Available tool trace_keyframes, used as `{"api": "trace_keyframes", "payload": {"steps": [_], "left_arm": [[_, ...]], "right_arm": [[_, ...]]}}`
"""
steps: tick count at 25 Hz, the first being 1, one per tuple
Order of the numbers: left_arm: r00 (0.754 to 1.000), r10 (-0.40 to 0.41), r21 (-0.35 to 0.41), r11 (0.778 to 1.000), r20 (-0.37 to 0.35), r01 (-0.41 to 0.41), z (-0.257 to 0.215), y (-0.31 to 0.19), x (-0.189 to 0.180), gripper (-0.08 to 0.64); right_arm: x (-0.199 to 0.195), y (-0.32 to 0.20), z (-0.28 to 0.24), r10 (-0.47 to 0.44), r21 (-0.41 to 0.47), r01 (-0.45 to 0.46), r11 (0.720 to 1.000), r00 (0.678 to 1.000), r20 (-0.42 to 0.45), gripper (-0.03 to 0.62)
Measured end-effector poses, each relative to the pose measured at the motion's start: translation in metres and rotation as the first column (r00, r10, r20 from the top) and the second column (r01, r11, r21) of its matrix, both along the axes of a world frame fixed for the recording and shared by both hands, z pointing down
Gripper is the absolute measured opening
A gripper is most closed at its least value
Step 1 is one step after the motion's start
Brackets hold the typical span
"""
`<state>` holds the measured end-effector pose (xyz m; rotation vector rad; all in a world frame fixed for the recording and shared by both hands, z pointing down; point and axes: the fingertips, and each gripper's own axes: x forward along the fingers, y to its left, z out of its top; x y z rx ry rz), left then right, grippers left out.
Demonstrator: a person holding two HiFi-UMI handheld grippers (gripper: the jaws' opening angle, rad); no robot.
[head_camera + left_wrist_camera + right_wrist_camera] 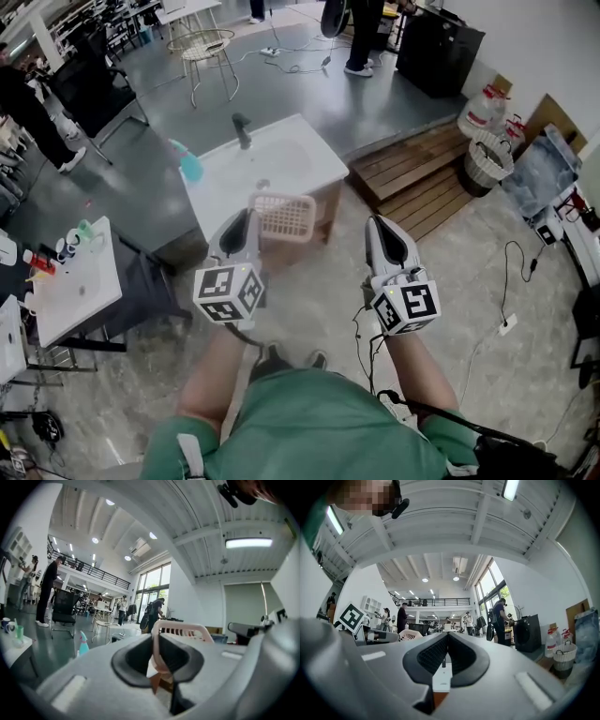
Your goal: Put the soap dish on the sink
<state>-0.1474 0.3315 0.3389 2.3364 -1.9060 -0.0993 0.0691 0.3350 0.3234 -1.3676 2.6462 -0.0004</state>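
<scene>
A pink slotted soap dish [283, 217] hangs in the air, pinched by its near rim in my left gripper [249, 221], which is shut on it. In the left gripper view the dish's rim [180, 629] stands up between the pads of my left gripper [157, 645]. The white sink [319, 165], with a dark faucet [242, 129], stands just beyond and below the dish. My right gripper [379, 227] is held level to the right of the dish, shut with nothing in it. The right gripper view shows its jaws meeting [446, 641] and the sink top [440, 679] below.
A blue spray bottle [190, 165] stands at the sink's left edge. A small white table [80, 291] with cups is at the left, a wooden platform [422, 178] and a wicker basket [487, 165] at the right. Cables lie on the floor [487, 337]. People stand far back.
</scene>
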Motion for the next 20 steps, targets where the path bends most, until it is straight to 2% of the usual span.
{"api": "trace_keyframes", "payload": {"steps": [12, 20], "left_arm": [[1.000, -0.017, -0.016, 1.000, -0.007, 0.017, -0.001, -0.032, 0.003, 0.040], [0.999, 0.005, -0.020, 1.000, -0.046, -0.006, 0.010, -0.102, -0.006, 0.040]], "right_arm": [[0.020, -0.054, -0.033, 0.029, 0.072, -0.023, 0.997, 0.996, -0.085, 0.002], [0.007, -0.109, -0.017, 0.048, 0.042, -0.044, 0.998, 0.995, -0.090, 0.002]]}}
